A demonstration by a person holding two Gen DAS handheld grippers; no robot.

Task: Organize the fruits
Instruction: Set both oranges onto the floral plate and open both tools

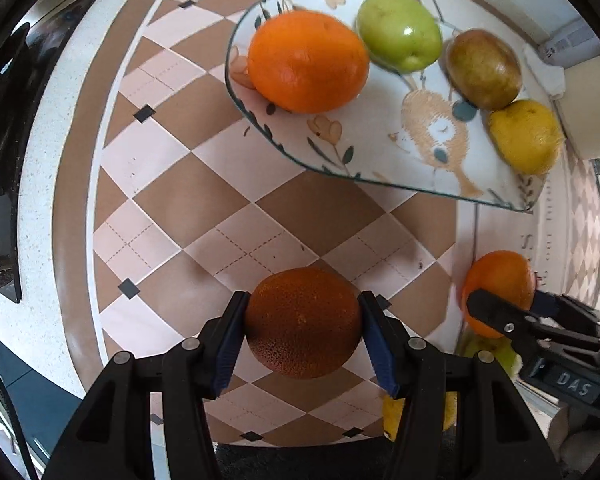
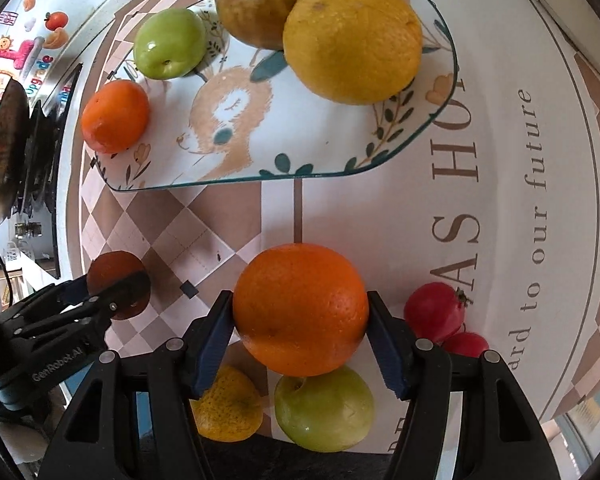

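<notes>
**Two oranges gripped beside the fruit plate**

Left hand-held gripper (image 1: 302, 334) clamps a dark orange (image 1: 303, 322) between its pads, above the checked counter (image 1: 204, 208); right hand-held gripper (image 2: 300, 330) clamps a bright orange (image 2: 300, 308); the glass plate (image 2: 320, 148) beyond carries an orange, green apple, brown fruit and yellow citrus.

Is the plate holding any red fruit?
No, the plate holds an orange, green apple, brownish fruit and yellow citrus.
</notes>
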